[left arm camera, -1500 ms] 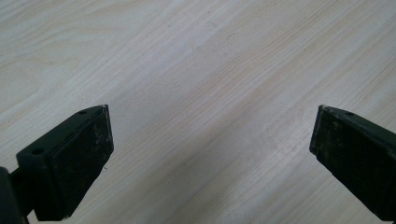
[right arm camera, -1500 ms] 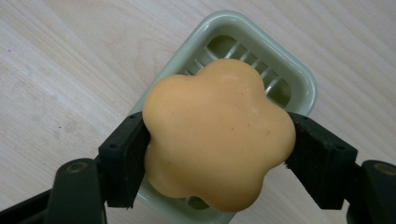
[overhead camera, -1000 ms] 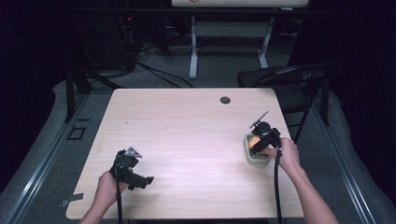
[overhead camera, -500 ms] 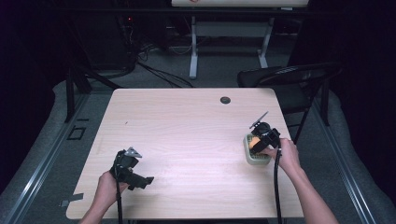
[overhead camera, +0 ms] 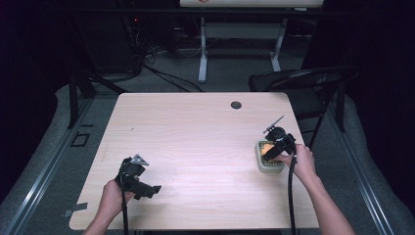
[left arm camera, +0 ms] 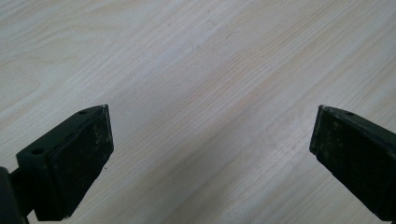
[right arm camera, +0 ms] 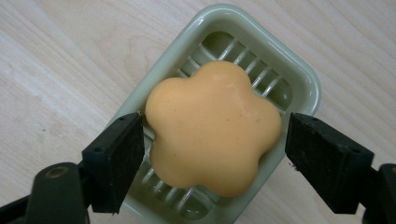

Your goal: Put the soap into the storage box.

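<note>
- One flower-shaped orange soap (right arm camera: 212,128) lies in one pale green soap dish (right arm camera: 299,74), on the dish's ribbed bottom; it has five rounded lobes.
- The soap dish (overhead camera: 270,165) stands on the table (overhead camera: 195,142) near the right edge, well apart from the round cable hole (overhead camera: 236,105) at the far edge.
- One right gripper (right arm camera: 212,158) hangs over the soap dish, looking straight down on it. Its two black jaws have just been opening; they stand one on either side of the soap with a narrow gap at each pad, so the soap sits between them unpressed.
- In the high view the right gripper (overhead camera: 277,142) sits right above the soap dish, held by the person's right hand (overhead camera: 297,161).
- One left gripper (left arm camera: 210,154) has its two jaws spread wide, with bare wood between them.
- The left gripper (overhead camera: 137,178) is far across the table from the soap dish, near the front left corner, in the left hand (overhead camera: 113,196).
- One dark folding chair (overhead camera: 303,81) stands beyond the table's far right corner, behind the soap dish.
</note>
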A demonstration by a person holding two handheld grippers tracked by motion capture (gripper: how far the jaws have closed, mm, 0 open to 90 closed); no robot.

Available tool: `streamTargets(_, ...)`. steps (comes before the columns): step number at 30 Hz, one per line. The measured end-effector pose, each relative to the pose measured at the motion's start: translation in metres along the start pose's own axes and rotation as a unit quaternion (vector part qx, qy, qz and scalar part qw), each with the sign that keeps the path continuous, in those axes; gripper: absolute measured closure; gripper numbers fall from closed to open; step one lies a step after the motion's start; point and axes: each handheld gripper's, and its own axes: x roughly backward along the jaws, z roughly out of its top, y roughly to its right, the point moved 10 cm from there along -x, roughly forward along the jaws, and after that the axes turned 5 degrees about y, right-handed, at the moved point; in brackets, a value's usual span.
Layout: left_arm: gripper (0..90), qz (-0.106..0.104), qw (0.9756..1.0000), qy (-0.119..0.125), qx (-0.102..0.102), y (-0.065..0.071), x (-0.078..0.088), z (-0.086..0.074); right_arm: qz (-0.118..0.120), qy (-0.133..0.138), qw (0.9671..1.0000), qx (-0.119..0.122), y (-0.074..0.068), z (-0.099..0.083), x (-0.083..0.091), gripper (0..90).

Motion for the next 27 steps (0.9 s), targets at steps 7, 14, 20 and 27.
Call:
streamTargets(7, 0.0, -0.001, 1.0000, -0.001, 0.000, 0.000, 0.000, 0.000, 0.014, 0.017, 0.9997, -0.010, -0.005, 0.002, 0.006, 16.4)
streamTargets(14, 0.0, 0.000, 1.0000, 0.000, 0.001, 0.000, 0.000, 0.000, 0.017, 0.024, 0.9996, 0.005, -0.007, 0.001, 0.023, 14.7)
streamTargets(20, 0.0, 0.000, 1.0000, 0.000, 0.001, 0.000, 0.000, 0.000, 0.022, 0.036, 0.9991, 0.008, -0.011, 0.000, 0.037, 13.7)
streamTargets(27, 0.0, 0.000, 1.0000, 0.002, 0.002, 0.000, 0.001, 0.000, 0.028, 0.055, 0.9981, 0.005, -0.017, -0.003, 0.051, 11.1)
